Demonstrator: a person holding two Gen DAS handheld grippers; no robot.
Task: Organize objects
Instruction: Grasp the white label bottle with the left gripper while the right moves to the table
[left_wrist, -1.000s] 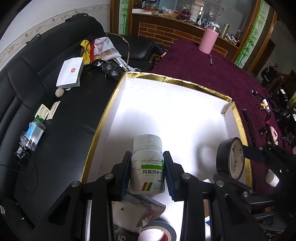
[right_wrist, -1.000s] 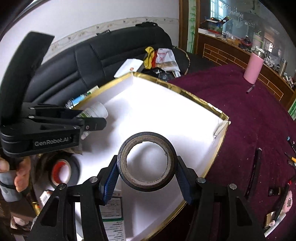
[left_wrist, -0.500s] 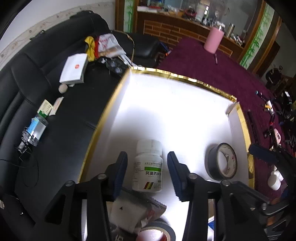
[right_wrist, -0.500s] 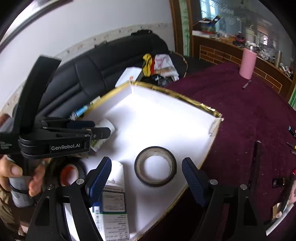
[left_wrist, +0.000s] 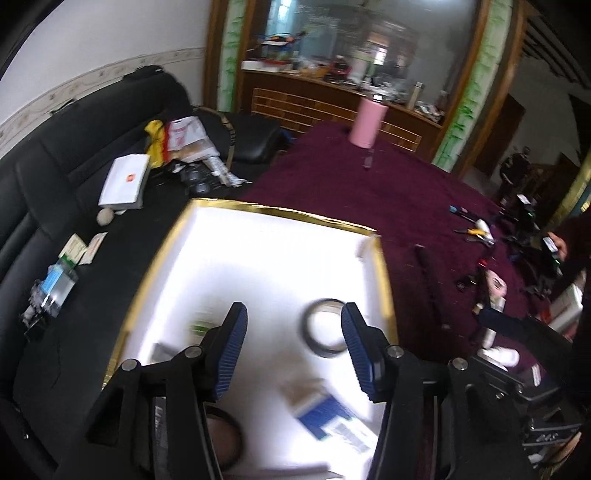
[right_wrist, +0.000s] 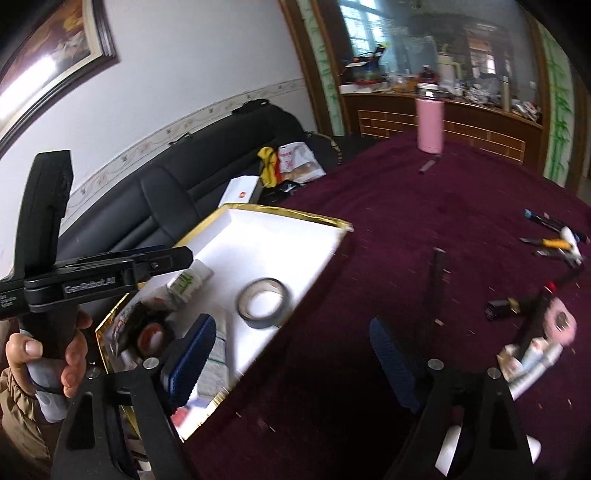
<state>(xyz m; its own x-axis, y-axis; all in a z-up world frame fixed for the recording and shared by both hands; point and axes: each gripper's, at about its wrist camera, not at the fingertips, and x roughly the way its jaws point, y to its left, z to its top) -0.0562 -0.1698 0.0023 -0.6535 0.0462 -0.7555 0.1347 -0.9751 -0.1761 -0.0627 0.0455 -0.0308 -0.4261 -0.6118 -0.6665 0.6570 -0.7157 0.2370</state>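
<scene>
A white box with a gold rim (left_wrist: 280, 212) sits on the purple cloth. Inside it lie a grey tape roll (left_wrist: 325, 334), a white pill bottle with a green label (right_wrist: 188, 280), a blue and white carton (left_wrist: 328, 413) and a red-cored tape roll (right_wrist: 151, 334). My left gripper (left_wrist: 295, 350) hovers above the box's near half, its jaws opening with nothing between them. In the left wrist view its left finger hides most of the bottle. My right gripper (right_wrist: 291, 362) hangs over the box's right rim (right_wrist: 295, 216) and the cloth, jaws opening and empty. The tape roll (right_wrist: 263, 302) lies ahead of it.
A black sofa (left_wrist: 55, 192) on the left carries a white flat box (left_wrist: 125, 181), bags and small packets. A pink tumbler (right_wrist: 429, 122) stands far back on the cloth. A long black bar (right_wrist: 436, 280) and scattered tools (right_wrist: 554, 243) lie right of the box. A hand (right_wrist: 44, 350) holds the left gripper.
The left gripper let go of the pill bottle and the right gripper let go of the grey tape roll. Both pulled back and up with jaws wider; the right view swung toward the cloth.
</scene>
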